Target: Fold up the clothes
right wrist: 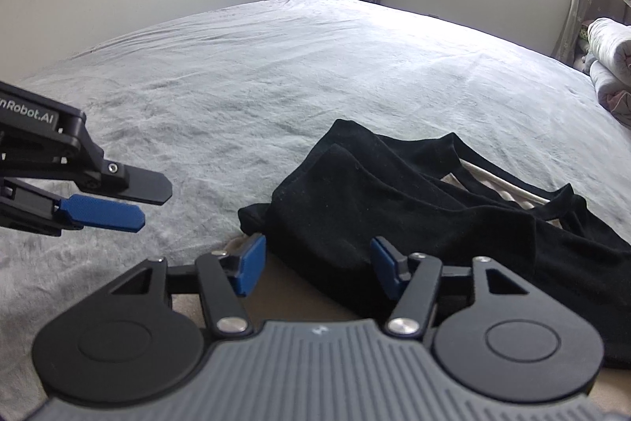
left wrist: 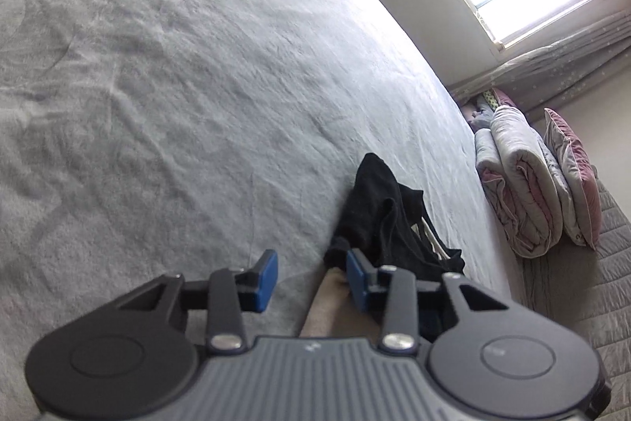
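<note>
Black garment [right wrist: 394,208] lies crumpled on the bed [right wrist: 276,73]; both grippers' jaws stand apart, gripping nothing.

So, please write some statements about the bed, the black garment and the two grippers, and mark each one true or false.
1. The black garment lies crumpled on the grey bed. True.
2. The left gripper holds the garment. False: nothing is between its fingers.
3. The right gripper has garment cloth between its open fingers. True.
4. The garment is already folded neatly. False: it is bunched.
5. Rolled bedding lies beside the bed. True.
</note>
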Available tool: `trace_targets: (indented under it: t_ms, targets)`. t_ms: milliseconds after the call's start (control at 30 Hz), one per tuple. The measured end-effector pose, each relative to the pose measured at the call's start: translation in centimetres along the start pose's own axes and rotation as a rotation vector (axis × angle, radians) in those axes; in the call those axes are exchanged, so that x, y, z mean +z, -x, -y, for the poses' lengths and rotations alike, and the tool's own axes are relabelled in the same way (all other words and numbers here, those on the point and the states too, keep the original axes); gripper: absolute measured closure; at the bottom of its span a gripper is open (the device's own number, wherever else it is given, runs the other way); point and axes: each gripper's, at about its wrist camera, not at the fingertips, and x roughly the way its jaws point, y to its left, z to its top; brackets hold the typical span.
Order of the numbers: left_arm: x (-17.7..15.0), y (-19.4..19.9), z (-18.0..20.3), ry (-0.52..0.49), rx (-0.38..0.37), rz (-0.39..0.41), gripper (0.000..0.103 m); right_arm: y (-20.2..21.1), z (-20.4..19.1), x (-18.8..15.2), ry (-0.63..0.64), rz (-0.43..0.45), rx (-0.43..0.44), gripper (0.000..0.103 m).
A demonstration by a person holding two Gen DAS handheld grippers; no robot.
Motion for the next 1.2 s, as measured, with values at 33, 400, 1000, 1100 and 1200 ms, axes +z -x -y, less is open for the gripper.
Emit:
trace_targets:
  t_ms: [33,400,1000,1100,1200]
  targets:
    - [0.0,-0.3,0.0,0.008,-0.015,0.006,0.072,-0.1,0.0,0.1,-0.003,0.003,0.003,0.046]
    - [-1.3,-4.4,2.5,-0.043,-0.087,0.015,0.081,1.3,2.6,0.9,-0.101,0.049,0.014,0.098]
    - [-1.8,-5.4,1.5,-0.006,0.021,-0.036,0.083,1.7,3.2,0.2,-0.116,0.052,0.07,0.051]
    - [-1.7,-5.4,1.1,0.014,0.012,-0.046,0.083,0.4,1.6,-0.2,-0.053,0.037,0.084,0.051]
    - [-1.6,-5.5,0.7,0.031,0.01,-0.052,0.086,-0.8,0.5,-0.5,-0.005,0.029,0.083,0.051]
